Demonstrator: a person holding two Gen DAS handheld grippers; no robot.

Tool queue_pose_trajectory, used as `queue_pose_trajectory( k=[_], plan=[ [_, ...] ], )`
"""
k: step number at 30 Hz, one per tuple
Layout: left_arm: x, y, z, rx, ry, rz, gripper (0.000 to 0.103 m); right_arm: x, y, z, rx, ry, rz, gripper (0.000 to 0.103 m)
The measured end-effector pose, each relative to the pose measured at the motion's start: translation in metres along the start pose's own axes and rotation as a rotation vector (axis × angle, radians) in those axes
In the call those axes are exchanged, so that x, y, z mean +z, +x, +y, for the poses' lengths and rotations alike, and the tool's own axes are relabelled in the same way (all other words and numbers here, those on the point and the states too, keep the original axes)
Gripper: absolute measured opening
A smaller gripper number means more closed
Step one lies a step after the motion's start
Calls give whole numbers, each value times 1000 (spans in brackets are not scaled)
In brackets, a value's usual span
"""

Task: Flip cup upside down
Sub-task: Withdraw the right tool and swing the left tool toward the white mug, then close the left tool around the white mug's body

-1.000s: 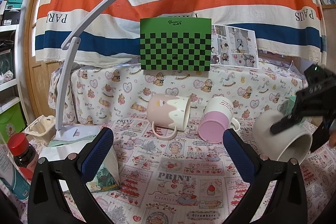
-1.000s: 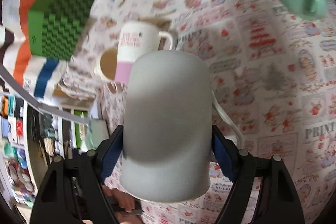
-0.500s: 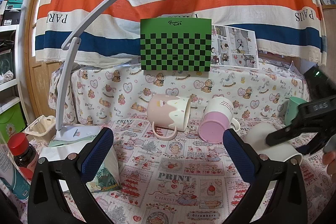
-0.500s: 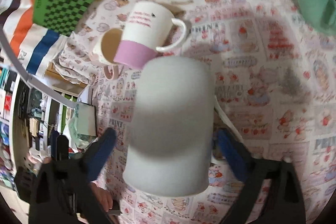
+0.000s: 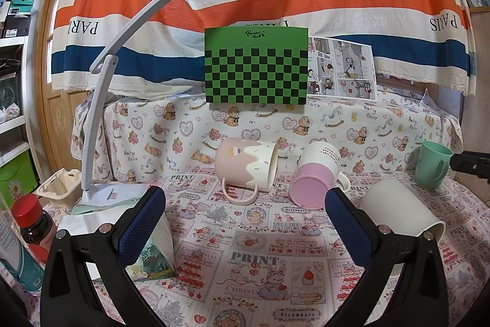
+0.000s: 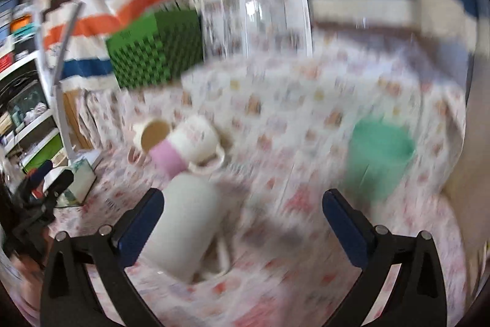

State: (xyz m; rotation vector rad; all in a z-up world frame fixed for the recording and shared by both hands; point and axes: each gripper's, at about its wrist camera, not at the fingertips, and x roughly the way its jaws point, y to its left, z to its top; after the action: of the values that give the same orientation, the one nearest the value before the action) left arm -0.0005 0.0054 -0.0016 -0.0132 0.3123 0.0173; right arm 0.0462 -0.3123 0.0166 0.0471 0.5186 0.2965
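Note:
A plain white cup (image 5: 398, 212) stands upside down on the printed tablecloth (image 5: 254, 262), rim down, at the right. In the blurred right wrist view it (image 6: 186, 226) sits beside my left fingertip, free of the gripper. My right gripper (image 6: 243, 216) is open and empty; its black body (image 5: 471, 163) shows at the right edge of the left wrist view, apart from the cup. My left gripper (image 5: 245, 219) is open and empty above the front of the table.
A pink and cream mug (image 5: 245, 164) and a white and pink mug (image 5: 315, 176) lie on their sides at the back. A green cup (image 5: 431, 160) stands upright at the far right. A desk lamp (image 5: 101, 100), tissue box (image 5: 150, 259) and bottle (image 5: 33, 222) stand left.
The right gripper lowered the white cup onto the cloth upside down, opened, let go and pulled back to the right. The left gripper has not moved.

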Motion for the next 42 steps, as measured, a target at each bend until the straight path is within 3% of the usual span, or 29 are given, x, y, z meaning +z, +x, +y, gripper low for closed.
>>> queue_pose_trajectory(
  k=[3, 9, 13, 18, 23, 27, 29, 30, 35, 39, 42],
  plan=[
    [0, 0, 0, -1, 1, -1, 103, -8, -5, -19, -69, -20, -90, 103],
    [0, 0, 1, 0, 1, -1, 103, -24, -17, -40, -83, -10, -178, 103],
    [0, 0, 3, 0, -5, 6, 103, -29, -25, -44, -141, -35, -219, 103],
    [1, 0, 3, 4, -3, 0, 103, -29, -27, -51, -127, -5, -233, 103],
    [1, 0, 3, 25, -8, -2, 103, -29, -24, -39, -155, -68, -220, 103],
    [1, -4, 5, 86, -22, -24, 103, -29, -22, -34, -148, -96, -211, 103],
    [1, -15, 8, 164, -66, -88, 103, -29, -22, -37, -140, -79, -213, 103],
    [3, -20, 9, 168, -83, -113, 103, -29, -23, -39, -138, -68, -214, 103],
    [53, -28, -2, 75, -83, -60, 103, -30, -25, -40, -144, -61, -220, 103],
    [90, -23, -37, 3, -8, 60, 103, -30, -27, -40, -154, -49, -223, 103],
    [103, -26, -66, -35, 46, 37, 103, -30, -26, -41, -154, -50, -222, 103]
  ],
)
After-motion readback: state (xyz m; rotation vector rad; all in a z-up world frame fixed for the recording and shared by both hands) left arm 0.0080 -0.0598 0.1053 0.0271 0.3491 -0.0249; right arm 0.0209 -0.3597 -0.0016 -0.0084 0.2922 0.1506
